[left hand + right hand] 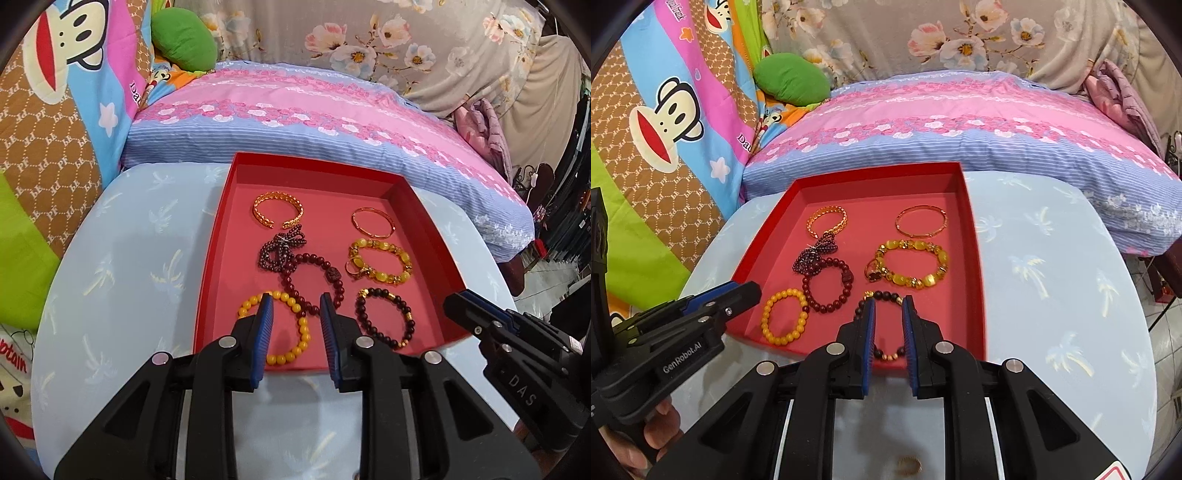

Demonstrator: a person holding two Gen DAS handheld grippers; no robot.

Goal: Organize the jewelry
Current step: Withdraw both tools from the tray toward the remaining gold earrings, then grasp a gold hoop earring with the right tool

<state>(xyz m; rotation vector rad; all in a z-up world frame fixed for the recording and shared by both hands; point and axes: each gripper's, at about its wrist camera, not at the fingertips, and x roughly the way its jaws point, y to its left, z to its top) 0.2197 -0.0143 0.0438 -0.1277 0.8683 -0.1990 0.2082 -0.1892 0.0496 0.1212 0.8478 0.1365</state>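
Bedding rings a round table (pixel 122 280) where the red tray (pixel 212 258) gathers the bracelets in two loose rows, apparently so each can be picked singly. Left gripper (pixel 296 304) hangs above the yellow bead bracelet (pixel 291 326), jaws apart and empty; right gripper (pixel 888 308) hovers over the dark bead bracelet (pixel 882 295), jaws also parted, gripping nothing.

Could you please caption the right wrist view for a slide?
Open right claw above a dark bead bracelet in the red tray.
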